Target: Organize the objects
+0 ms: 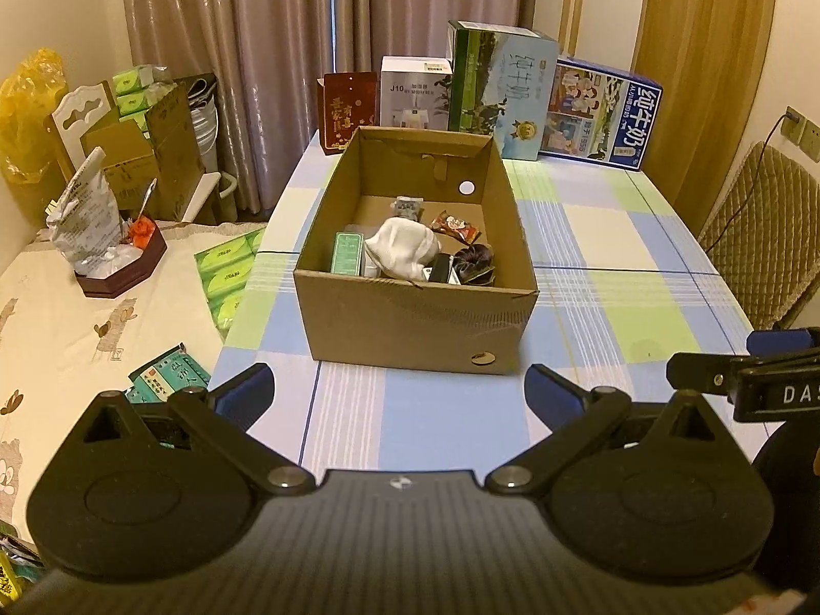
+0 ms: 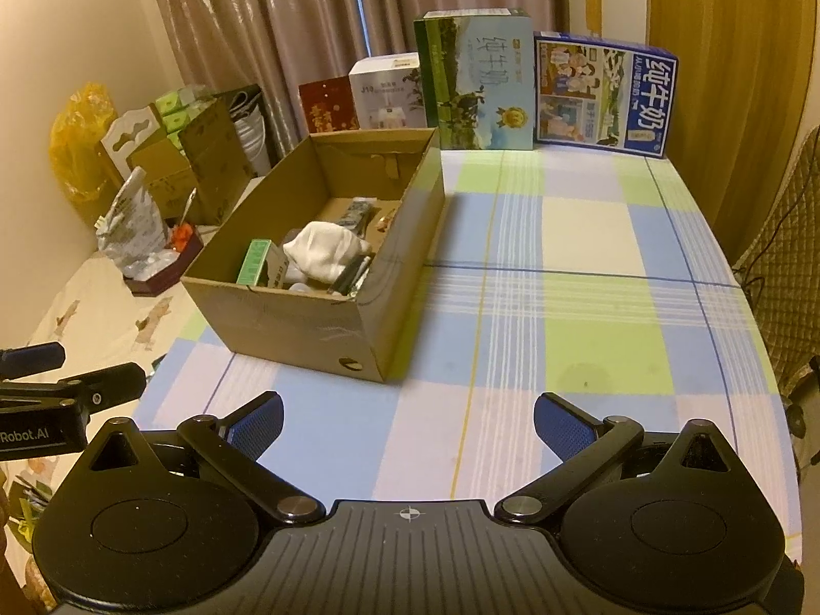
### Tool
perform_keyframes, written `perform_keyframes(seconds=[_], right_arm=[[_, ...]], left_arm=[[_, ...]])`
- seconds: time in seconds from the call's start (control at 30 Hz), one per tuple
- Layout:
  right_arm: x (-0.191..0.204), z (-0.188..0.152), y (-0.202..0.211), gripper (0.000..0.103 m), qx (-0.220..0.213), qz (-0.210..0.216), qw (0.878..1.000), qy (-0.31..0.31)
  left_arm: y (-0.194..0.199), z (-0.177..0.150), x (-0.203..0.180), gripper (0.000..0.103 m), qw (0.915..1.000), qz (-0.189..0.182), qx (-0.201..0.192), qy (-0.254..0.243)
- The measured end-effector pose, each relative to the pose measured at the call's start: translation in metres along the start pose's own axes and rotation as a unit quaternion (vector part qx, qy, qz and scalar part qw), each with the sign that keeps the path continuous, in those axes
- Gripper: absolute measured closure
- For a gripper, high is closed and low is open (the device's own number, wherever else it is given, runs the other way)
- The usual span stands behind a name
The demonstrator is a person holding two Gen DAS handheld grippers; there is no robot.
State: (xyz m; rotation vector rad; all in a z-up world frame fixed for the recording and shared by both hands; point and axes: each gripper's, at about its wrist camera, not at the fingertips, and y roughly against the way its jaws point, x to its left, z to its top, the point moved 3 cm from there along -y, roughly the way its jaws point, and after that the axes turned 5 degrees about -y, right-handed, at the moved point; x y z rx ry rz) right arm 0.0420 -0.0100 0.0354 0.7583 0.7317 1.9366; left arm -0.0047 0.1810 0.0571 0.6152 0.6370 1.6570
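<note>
Both grippers hover low over the checked desk (image 1: 589, 236), jaws spread wide and empty: left gripper (image 1: 400, 394), right gripper (image 2: 407, 423). The open cardboard box (image 1: 410, 323) sits mid-frame in the left view, holding a white cloth (image 1: 402, 251), a green packet (image 1: 347, 252) and a dark coil (image 1: 474, 261).

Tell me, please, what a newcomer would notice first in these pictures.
An open cardboard box sits mid-table on the checked tablecloth, with a white cloth bundled among small items inside. Behind it, tall printed cartons line the far edge. Both claws, left and right, hover open and empty in front.
</note>
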Motion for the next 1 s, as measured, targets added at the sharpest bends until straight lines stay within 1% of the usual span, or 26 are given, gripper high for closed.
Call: perform_keyframes(seconds=[0.8,1.0], right_arm=[[0.0022,-0.0032,-0.0055,0.002,0.004,0.001,1.000,0.003],[0.0031,-0.0040,-0.0063,0.002,0.004,0.002,1.000,0.001]], left_arm=[[-0.0019,-0.0038,0.0024,0.001,1.0000,-0.005,0.003,0.004],[-0.0008,-0.0043,0.0021,0.001,0.9998,-0.011,-0.006,0.015]])
